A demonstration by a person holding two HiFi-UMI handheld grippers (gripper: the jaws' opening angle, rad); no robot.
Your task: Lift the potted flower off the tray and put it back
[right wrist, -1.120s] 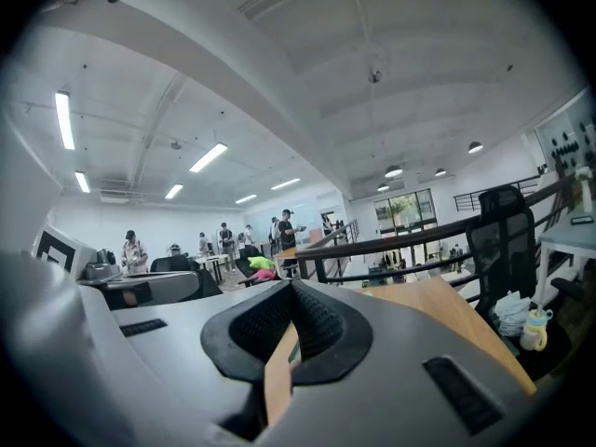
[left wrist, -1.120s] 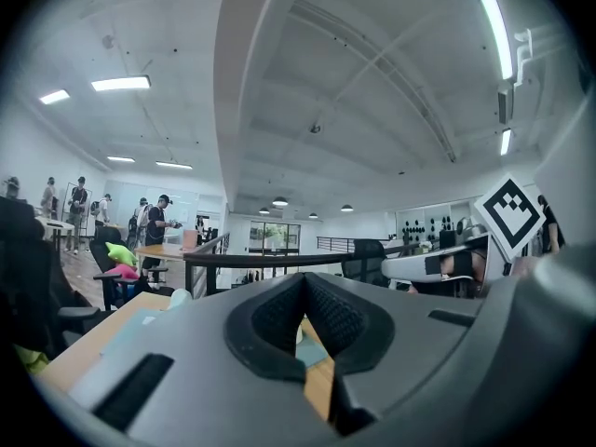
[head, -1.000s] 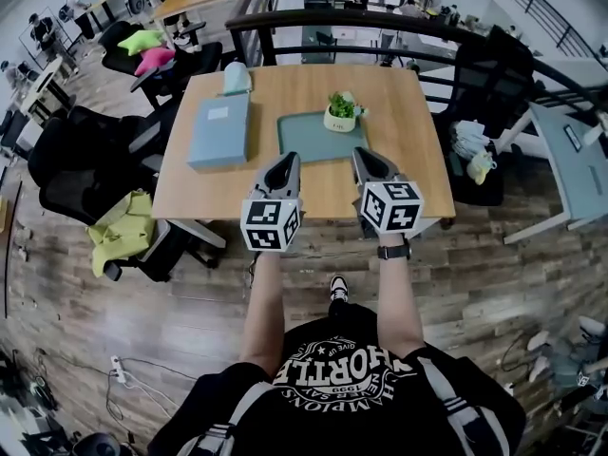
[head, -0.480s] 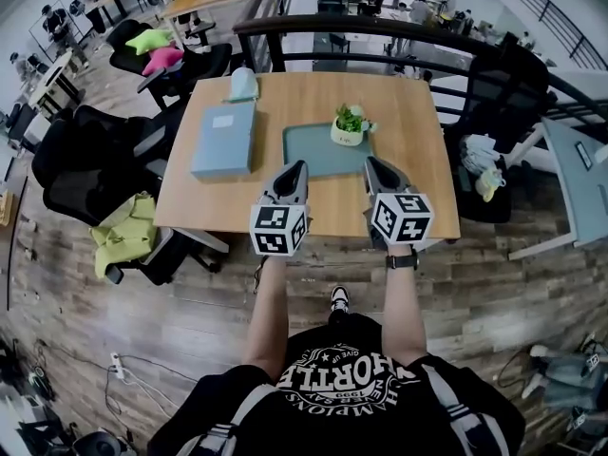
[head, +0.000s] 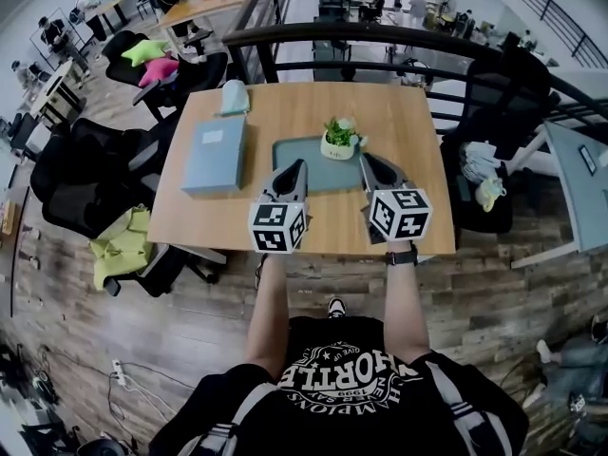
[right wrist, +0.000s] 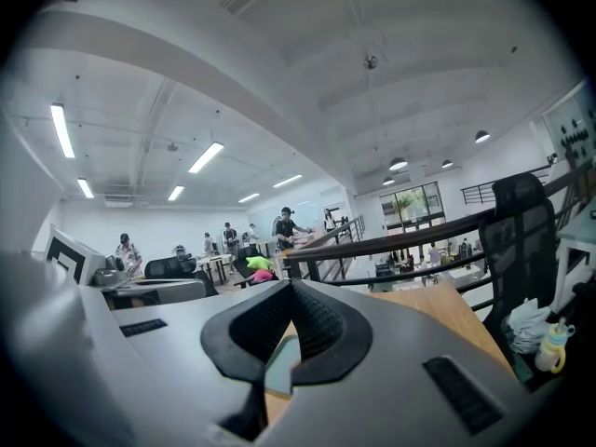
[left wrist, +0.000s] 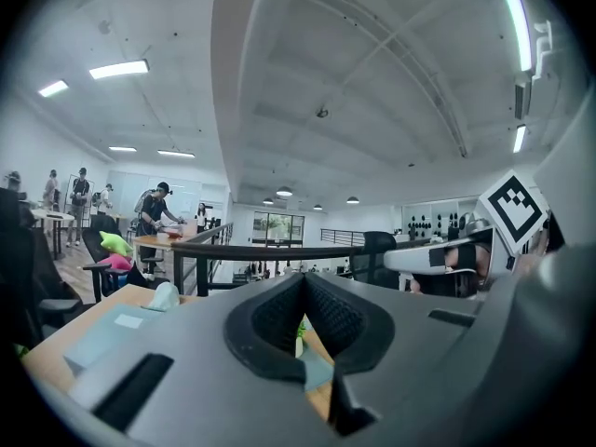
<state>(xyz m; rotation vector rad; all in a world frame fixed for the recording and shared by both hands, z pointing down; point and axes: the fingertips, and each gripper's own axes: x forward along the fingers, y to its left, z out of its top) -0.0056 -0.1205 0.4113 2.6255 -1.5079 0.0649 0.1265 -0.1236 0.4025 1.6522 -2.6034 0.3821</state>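
My left claw (head: 297, 165) and right claw (head: 366, 159) are clenched, empty; potted flower (head: 339, 138) sits on the tray (head: 328, 175), lift not started.

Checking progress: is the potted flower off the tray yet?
No, the potted flower stands on the tray, near its far right corner.

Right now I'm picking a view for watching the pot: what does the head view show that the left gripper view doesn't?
Only the head view: the whole potted flower on the green tray, and the person's forearms. Only the left gripper view: ceiling lights, and the left gripper close up, jaws shut. Both: the wooden table, the light blue box, the black railing and the right gripper.
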